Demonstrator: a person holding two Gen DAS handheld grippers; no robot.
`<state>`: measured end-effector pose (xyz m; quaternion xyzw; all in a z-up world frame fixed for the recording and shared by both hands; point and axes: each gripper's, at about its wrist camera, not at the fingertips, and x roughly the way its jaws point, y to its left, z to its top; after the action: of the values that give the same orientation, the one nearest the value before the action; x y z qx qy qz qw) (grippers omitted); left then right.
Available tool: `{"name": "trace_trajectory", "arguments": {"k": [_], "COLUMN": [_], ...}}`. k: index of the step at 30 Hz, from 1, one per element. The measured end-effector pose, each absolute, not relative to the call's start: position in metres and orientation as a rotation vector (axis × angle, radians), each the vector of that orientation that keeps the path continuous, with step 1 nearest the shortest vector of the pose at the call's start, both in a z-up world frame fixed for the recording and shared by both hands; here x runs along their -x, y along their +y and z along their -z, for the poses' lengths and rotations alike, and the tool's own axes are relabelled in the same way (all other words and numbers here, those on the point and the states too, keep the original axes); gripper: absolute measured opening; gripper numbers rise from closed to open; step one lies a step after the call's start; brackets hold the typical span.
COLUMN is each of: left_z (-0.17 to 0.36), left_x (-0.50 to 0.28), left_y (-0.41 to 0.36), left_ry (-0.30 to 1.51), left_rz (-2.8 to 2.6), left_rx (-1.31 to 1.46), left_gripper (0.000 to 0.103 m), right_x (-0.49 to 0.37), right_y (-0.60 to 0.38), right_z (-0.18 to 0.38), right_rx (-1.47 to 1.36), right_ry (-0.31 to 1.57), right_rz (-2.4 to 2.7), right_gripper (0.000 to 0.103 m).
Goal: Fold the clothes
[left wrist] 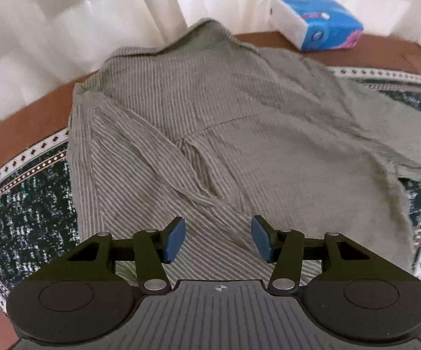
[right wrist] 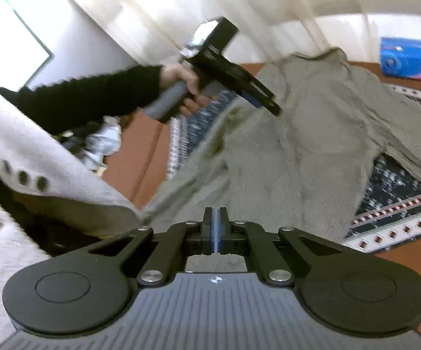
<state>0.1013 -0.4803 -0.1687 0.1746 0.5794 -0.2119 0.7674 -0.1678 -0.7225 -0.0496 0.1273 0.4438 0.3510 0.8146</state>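
Here, everything is listed from biggest to smallest.

Counter (left wrist: 20, 116): a red-brown top is seen, with white curtains hung behind it.

Mat (left wrist: 20, 218): a dark green patterned mat with a white and brown border is laid on the counter.

Shirt (left wrist: 210, 134): a grey-green shirt with thin stripes is spread over the mat, and its far edge is carried past the mat onto the bare counter. It is wrinkled in the middle. One sleeve (left wrist: 385, 134) is stretched out to the right side of the left wrist view.

Person: a black sleeve (right wrist: 88, 96) and a pale knitted top with dark buttons are seen in the right wrist view.

Left gripper (left wrist: 218, 239): it is held over the near part of the shirt and pointed steeply down. Its blue-padded jaws are spread apart and nothing is pinched between them. In the right wrist view it is seen gripped by a hand (right wrist: 181, 84).

Right gripper (right wrist: 217, 230): its jaws are pressed together near the shirt's near edge. Whether any cloth is caught between them cannot be told.

Tissue pack (left wrist: 318, 22): a blue and white pack is set on the bare counter beyond the shirt, well apart from both grippers.
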Motion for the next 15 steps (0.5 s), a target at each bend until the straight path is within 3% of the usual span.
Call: {"name": "trace_trajectory", "arguments": {"k": [1,3,5,15], "left_z": [0.170,0.173,0.175,0.166], "left_x": [-0.102,-0.102,-0.103,-0.102], "left_y": [-0.481,-0.482,-0.482,-0.470], "left_ry": [1.261,1.265,1.269,1.242], "left_rz": [0.455,0.448,0.441,0.434], "left_rx": [-0.383,-0.386,-0.390,-0.406], "left_gripper": [0.065,0.065,0.065,0.066], "right_x": [0.167,0.161,0.157,0.145], "right_y": [-0.720,-0.717,-0.714,-0.714], "right_z": [0.056,0.072,0.088,0.145], "right_rx": [-0.246,-0.234,-0.224,-0.252], "right_ry": [0.946,0.973,1.000,1.113], "right_rz": [-0.712,-0.678,-0.655,-0.610], "right_gripper": [0.012,0.041,0.050,0.050]}}
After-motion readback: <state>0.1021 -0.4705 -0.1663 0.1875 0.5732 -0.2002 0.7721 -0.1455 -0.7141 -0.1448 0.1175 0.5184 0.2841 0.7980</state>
